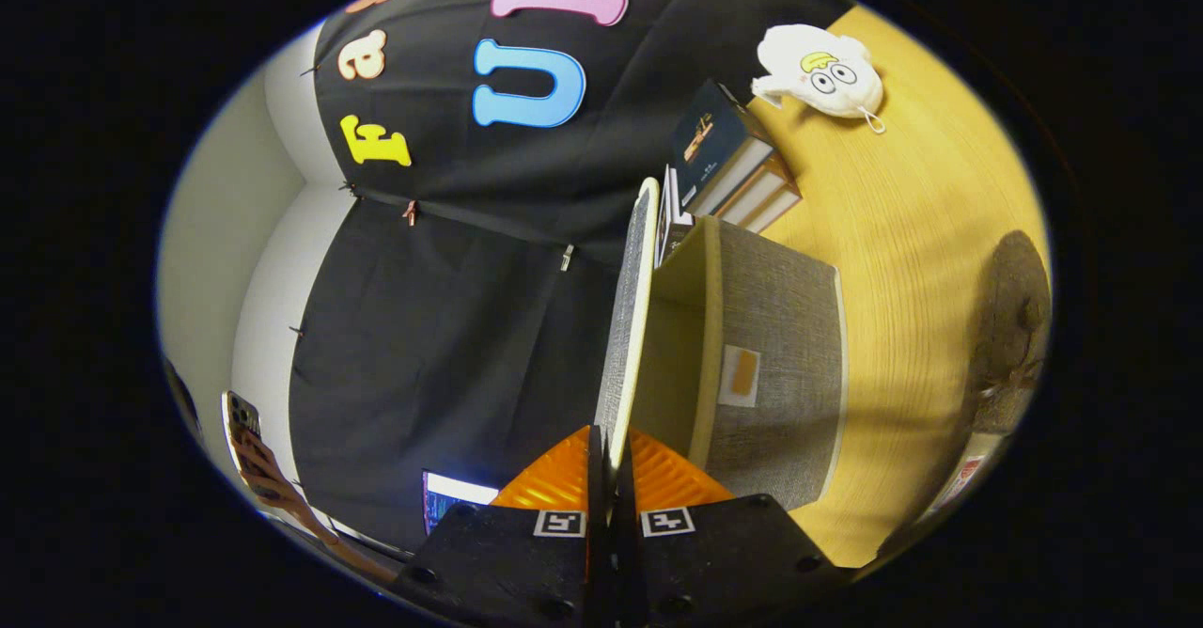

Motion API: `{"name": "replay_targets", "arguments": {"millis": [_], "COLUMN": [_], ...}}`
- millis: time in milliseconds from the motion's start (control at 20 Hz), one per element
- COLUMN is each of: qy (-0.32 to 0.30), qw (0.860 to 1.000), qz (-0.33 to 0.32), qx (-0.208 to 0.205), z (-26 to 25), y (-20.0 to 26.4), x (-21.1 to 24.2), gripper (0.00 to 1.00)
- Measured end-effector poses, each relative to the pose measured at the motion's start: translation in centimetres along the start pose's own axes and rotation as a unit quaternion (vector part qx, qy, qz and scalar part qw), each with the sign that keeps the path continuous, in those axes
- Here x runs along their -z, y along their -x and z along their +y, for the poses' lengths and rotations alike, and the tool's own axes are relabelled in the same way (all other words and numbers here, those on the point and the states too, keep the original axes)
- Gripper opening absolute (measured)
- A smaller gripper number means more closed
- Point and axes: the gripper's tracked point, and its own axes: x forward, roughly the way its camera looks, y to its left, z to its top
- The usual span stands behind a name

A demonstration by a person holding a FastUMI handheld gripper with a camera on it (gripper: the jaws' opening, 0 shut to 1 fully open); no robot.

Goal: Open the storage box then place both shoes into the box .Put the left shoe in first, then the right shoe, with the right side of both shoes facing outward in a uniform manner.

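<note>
Storage box (pixel 775 365): grey fabric-covered, pale inside, standing on the wooden table (pixel 902 233); taken here as the landmark. A small tag with an orange patch sits on its outer wall.

Lid (pixel 628 318): grey outside with a pale rim, raised off the box mouth and seen edge-on, leaving the interior open. Its near edge runs down between the fingers.

Gripper (pixel 613 473): fingers drawn together on the lid's edge, one on each face, clamping it just beside the box's open side.

Books (pixel 738 163): a small stack, dark cover uppermost, directly beyond the box and touching or nearly touching its far corner.

Plush toy (pixel 820 69): white, with large cartoon eyes, lying on the table past the books, well apart from the box.

Shoe (pixel 1010 327): dark, blurred shape on the table, on the side of the box away from the lid; detail cannot be made out.
</note>
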Motion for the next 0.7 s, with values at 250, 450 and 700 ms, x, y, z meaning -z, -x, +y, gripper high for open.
{"name": "replay_targets", "arguments": {"millis": [250, 450, 700], "qy": [0.085, 0.128, 0.148], "qw": [0.996, 0.991, 0.989], "qz": [0.009, 0.023, 0.022], "qx": [0.018, 0.018, 0.019], "z": [5.7, 9.9, 13.5], "y": [-3.0, -6.7, -11.2], "x": [0.1, 1.1, 2.8], "gripper": [0.10, 0.10, 0.13]}}
